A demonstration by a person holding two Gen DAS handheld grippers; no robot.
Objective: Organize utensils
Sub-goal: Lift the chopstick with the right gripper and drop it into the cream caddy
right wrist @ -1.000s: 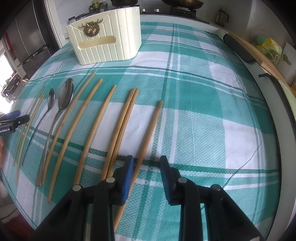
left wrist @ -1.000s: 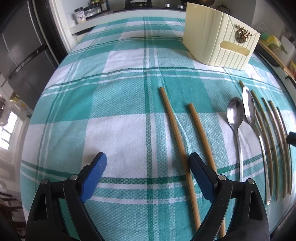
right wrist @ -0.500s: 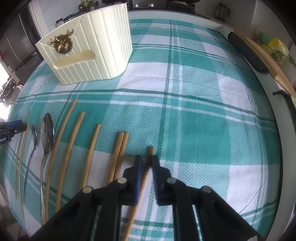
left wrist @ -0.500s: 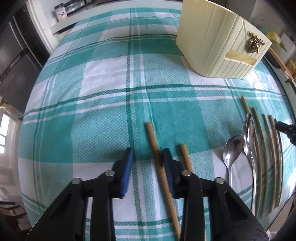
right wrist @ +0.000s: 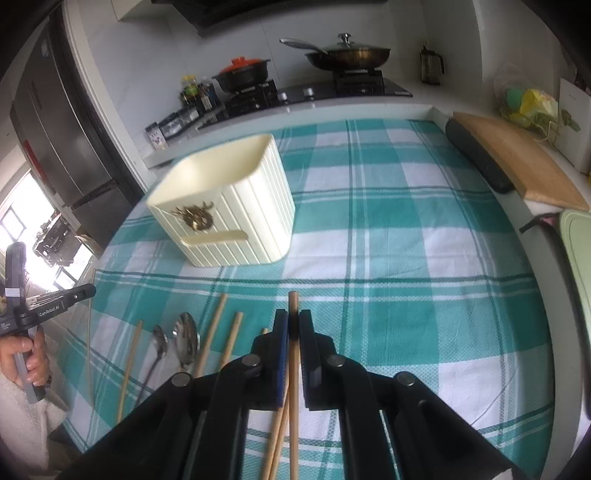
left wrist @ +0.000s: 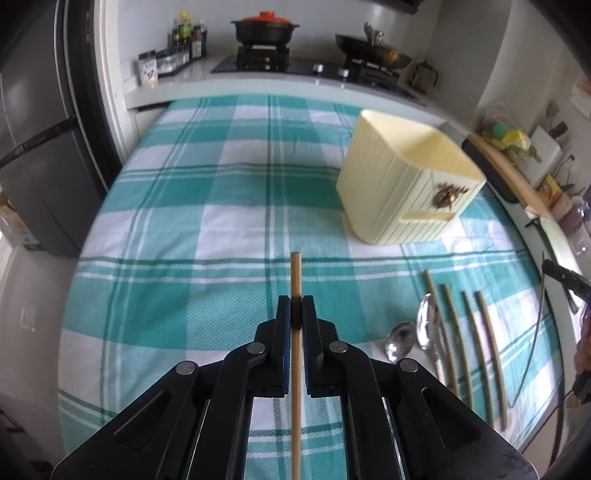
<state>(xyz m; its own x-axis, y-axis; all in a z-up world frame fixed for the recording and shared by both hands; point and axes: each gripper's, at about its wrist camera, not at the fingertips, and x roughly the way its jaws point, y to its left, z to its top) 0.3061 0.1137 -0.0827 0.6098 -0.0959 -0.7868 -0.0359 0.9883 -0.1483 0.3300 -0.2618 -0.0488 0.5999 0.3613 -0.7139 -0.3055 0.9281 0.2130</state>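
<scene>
My left gripper (left wrist: 296, 314) is shut on a wooden chopstick (left wrist: 296, 273) and holds it lifted above the checked cloth, pointing forward. My right gripper (right wrist: 293, 325) is shut on another wooden chopstick (right wrist: 293, 302), also lifted. A cream ribbed utensil holder (left wrist: 402, 188) stands upright and open-topped ahead right of the left gripper; in the right wrist view the holder (right wrist: 229, 218) is ahead left. Two spoons (left wrist: 413, 332) and several chopsticks (left wrist: 476, 332) lie in a row on the cloth; the right wrist view shows these spoons (right wrist: 177, 338) and chopsticks (right wrist: 212, 332) too.
The table wears a teal and white checked cloth (left wrist: 207, 229). A wooden board (right wrist: 517, 162) and a dark roll (right wrist: 476, 158) lie along the right edge. A stove with pots (left wrist: 266, 33) stands behind. A fridge (left wrist: 33, 140) stands left.
Both grippers closed on a chopstick each and lifted them off the cloth. Both views tilted up from the table toward the holder and the kitchen behind.
</scene>
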